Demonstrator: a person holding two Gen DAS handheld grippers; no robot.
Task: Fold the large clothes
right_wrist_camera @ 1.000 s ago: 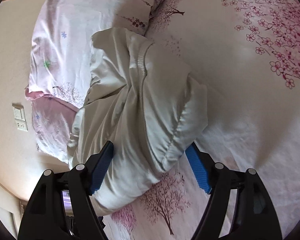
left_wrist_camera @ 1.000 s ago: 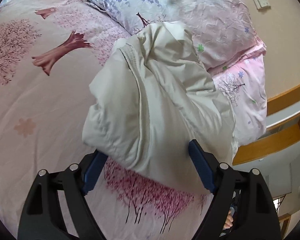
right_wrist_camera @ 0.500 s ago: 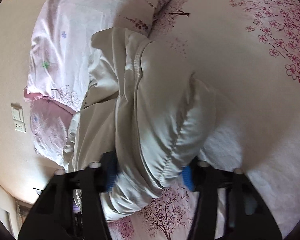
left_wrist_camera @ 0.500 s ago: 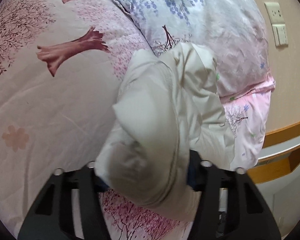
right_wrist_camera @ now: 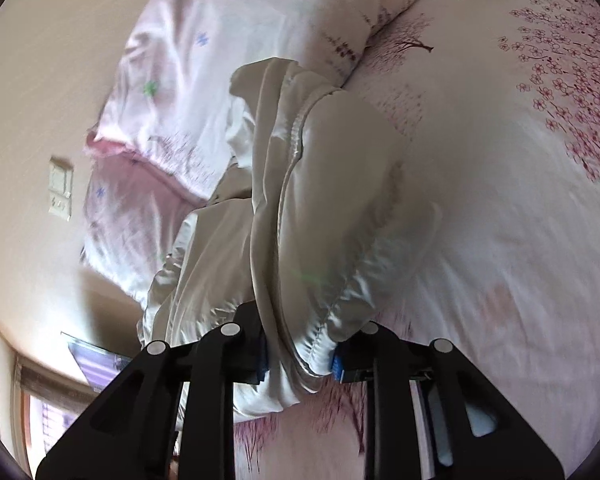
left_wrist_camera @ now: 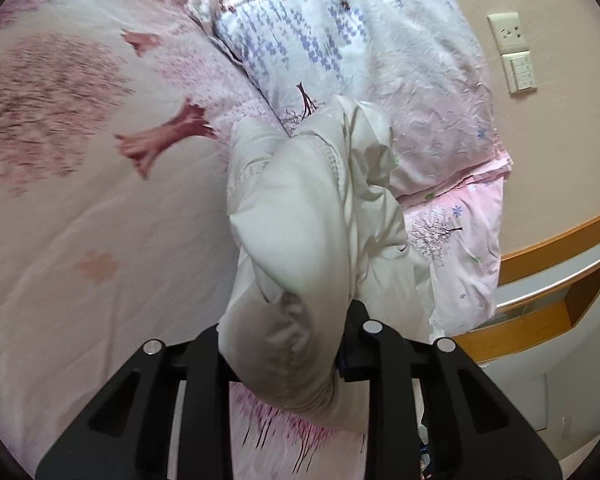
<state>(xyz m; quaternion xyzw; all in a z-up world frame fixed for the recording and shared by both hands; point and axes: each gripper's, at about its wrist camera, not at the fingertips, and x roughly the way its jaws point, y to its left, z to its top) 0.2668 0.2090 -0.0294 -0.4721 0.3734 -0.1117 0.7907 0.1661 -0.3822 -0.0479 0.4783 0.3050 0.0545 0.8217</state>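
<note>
Two grippers clamped on one cream jacket (left_wrist_camera: pixel 308 216).
Left gripper (left_wrist_camera: pixel 284 356) and right gripper (right_wrist_camera: pixel 300 354) are each closed on bunched fabric at lower centre; jacket is draped mid-frame over floral bedspread (left_wrist_camera: pixel 80 240), against pillow (left_wrist_camera: pixel 360 48).

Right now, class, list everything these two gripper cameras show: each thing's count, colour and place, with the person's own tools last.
Padded jacket: one, cream, bunched on the bed, near end clamped by both grippers.
Bedspread: one, pale pink with tree and blossom prints, under the jacket.
Pillow: one, white and pink with lilac flowers, beyond the jacket by the wall.
Wall socket and switch plates: two, off-white, on the beige wall.
Bed frame: one, orange-brown wood, at the bed's edge.
Left gripper: one, black, shut on the jacket.
Right gripper: one, black with blue pads, shut on the jacket.
</note>
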